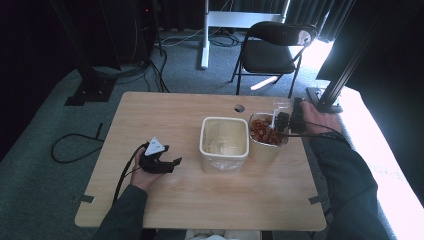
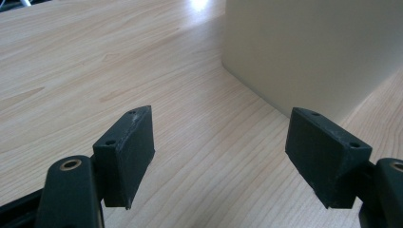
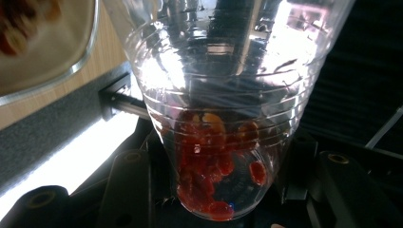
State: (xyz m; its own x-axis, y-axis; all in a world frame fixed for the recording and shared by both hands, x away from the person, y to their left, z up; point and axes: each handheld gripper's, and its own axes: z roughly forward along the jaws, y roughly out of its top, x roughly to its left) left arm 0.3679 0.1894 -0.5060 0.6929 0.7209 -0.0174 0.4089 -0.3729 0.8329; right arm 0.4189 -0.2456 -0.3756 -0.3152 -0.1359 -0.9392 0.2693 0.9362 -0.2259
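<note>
My right gripper (image 1: 286, 123) is shut on a clear plastic cup (image 1: 281, 106) at the table's right edge, next to a bowl (image 1: 257, 145) of red pieces (image 1: 266, 133). In the right gripper view the cup (image 3: 223, 85) sits between the black jaws of that gripper (image 3: 214, 190), with a few red pieces (image 3: 214, 161) lying in its base; the bowl's rim (image 3: 71, 61) shows at top left. My left gripper (image 1: 170, 162) rests open on the table left of a white square container (image 1: 224, 150). Its fingers (image 2: 130, 152) stand wide apart, and the container's wall (image 2: 309, 52) is just ahead.
A round hole (image 1: 239, 107) sits in the wooden table (image 1: 165, 115) behind the container. A black folding chair (image 1: 272, 50) and a white stand (image 1: 205, 35) are on the carpet beyond the table. Black metal posts (image 1: 345, 70) rise at the right corner.
</note>
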